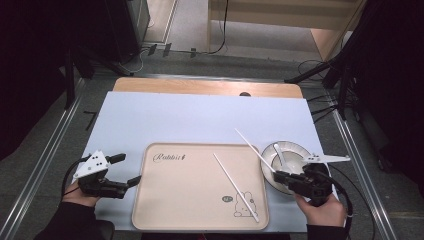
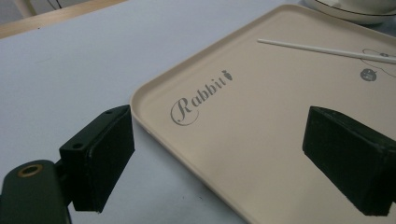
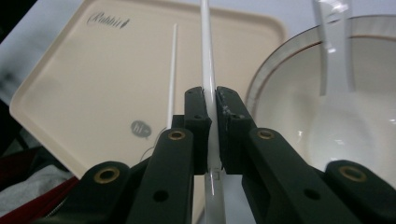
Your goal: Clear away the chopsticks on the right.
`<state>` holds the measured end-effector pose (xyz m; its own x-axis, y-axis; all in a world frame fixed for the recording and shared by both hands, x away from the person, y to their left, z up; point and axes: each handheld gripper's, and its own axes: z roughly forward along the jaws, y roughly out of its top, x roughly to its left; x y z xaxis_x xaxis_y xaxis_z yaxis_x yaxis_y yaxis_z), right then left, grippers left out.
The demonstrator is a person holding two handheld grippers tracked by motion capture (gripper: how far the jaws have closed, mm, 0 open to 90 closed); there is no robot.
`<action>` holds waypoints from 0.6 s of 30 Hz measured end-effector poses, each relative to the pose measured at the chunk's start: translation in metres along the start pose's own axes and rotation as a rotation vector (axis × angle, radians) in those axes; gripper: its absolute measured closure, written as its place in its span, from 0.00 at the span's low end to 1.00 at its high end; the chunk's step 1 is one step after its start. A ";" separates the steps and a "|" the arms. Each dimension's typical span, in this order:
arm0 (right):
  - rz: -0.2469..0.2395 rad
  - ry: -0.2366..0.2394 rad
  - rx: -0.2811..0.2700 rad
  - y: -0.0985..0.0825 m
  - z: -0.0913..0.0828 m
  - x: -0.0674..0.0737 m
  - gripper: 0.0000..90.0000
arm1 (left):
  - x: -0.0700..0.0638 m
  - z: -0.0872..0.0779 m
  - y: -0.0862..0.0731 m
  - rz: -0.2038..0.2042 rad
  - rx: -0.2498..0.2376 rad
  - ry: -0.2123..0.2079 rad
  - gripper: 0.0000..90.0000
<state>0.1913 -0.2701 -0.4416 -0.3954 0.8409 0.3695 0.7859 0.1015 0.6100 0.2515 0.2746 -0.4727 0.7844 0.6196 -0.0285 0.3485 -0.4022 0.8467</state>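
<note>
Two black pads [image 3: 205, 122] of the right gripper [image 1: 280, 176] are pinched tight on one white chopstick [image 3: 207, 60]. It sticks out past the bowl's [image 1: 292, 148] left edge, over the table [image 1: 175, 115] by the tray's [image 1: 150, 200] far right corner. I think it's headed for the tray, next to its twin.

Tip: keep the squeeze firm & the stick level, go slow, lay it flat beside the other chopstick [image 1: 235, 186], then let go.

Left gripper [image 1: 127, 170] waits w/ pads [image 2: 109, 158] spread wide, nothing between them, at the tray's left edge.

Count: 2 chopsticks, 1 tray, 1 bowl, 1 white spoon [image 1: 279, 152] in the bowl.
</note>
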 end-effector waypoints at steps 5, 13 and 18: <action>-0.009 0.008 0.049 -0.006 0.016 0.010 0.94 | 0.000 0.000 0.000 -0.002 -0.004 0.000 0.10; -0.021 -0.037 0.122 -0.020 0.041 0.017 0.94 | -0.001 0.000 0.000 0.006 0.001 -0.001 0.10; -0.017 -0.063 0.139 -0.031 0.061 0.020 0.94 | -0.001 -0.001 0.000 0.006 -0.004 -0.001 0.10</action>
<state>0.1877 -0.2244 -0.4959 -0.3818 0.8696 0.3130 0.8396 0.1848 0.5108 0.2507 0.2745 -0.4720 0.7869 0.6166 -0.0237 0.3416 -0.4033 0.8490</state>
